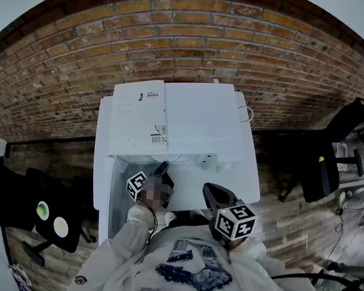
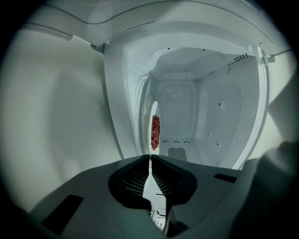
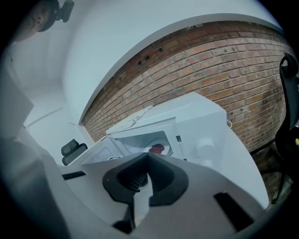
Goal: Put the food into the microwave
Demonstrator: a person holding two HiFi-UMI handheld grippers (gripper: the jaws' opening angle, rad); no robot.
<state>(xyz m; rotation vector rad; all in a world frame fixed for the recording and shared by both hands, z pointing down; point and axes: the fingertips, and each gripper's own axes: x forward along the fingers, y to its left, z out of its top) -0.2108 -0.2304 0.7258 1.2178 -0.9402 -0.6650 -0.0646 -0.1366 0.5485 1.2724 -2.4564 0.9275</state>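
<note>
Food on plate pinched by left tongs, inside microwave

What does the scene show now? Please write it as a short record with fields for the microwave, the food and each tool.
microwave: white, on a white table, door open
food: red, granular, on a white plate, at the microwave opening
left tool: shut on the plate's edge
right tool: shut, empty, held back from the microwave
unclear: whether the plate is set down yet
</note>
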